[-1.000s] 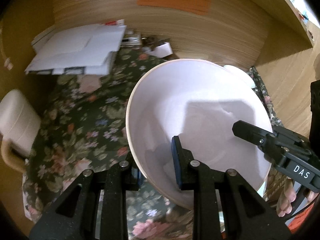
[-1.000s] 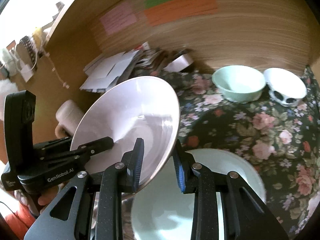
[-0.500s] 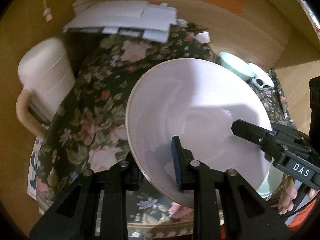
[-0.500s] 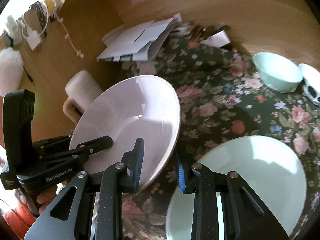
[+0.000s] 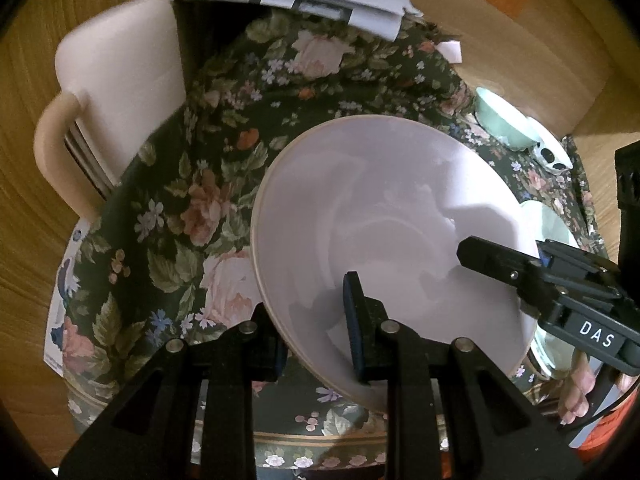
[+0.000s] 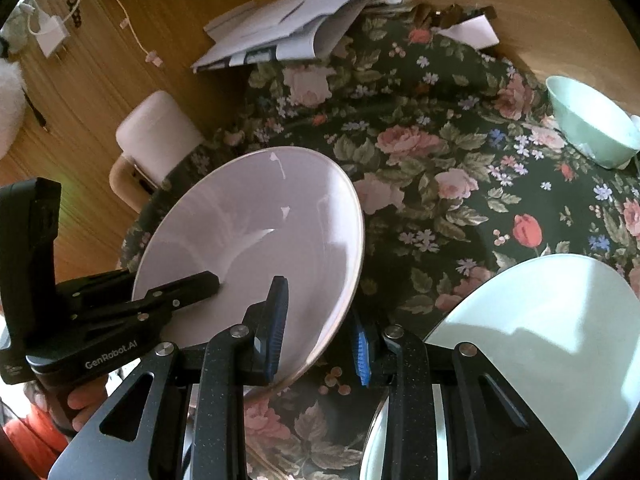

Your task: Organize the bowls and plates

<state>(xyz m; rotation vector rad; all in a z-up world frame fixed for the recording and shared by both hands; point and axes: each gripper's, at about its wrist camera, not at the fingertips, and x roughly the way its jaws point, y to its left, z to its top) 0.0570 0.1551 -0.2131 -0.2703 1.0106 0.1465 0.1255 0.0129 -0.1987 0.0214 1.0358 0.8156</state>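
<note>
A large pale pink bowl (image 5: 384, 232) (image 6: 256, 236) hangs tilted above the floral tablecloth (image 5: 192, 200), gripped from both sides. My left gripper (image 5: 316, 328) is shut on the bowl's near rim, one pad inside and one outside. My right gripper (image 6: 320, 324) is shut on the opposite rim in the same way. Each gripper shows in the other's view, the right gripper (image 5: 560, 292) at the right and the left gripper (image 6: 120, 308) at the lower left. A mint green plate (image 6: 536, 344) lies flat on the cloth to the right of the bowl. A small mint bowl (image 6: 592, 120) stands farther back.
A cream jug with a handle (image 5: 112, 96) stands at the cloth's left edge. White papers (image 6: 296, 28) lie stacked at the back by the wooden wall. A small white patterned bowl (image 5: 552, 152) sits beside the mint one. A person's fingers (image 6: 84, 400) hold the left gripper's handle.
Both grippers have carried the pink bowl leftward and lower, toward the jug side of the cloth. The mint plate now lies clear to the bowl's right. Both grips are unchanged.
</note>
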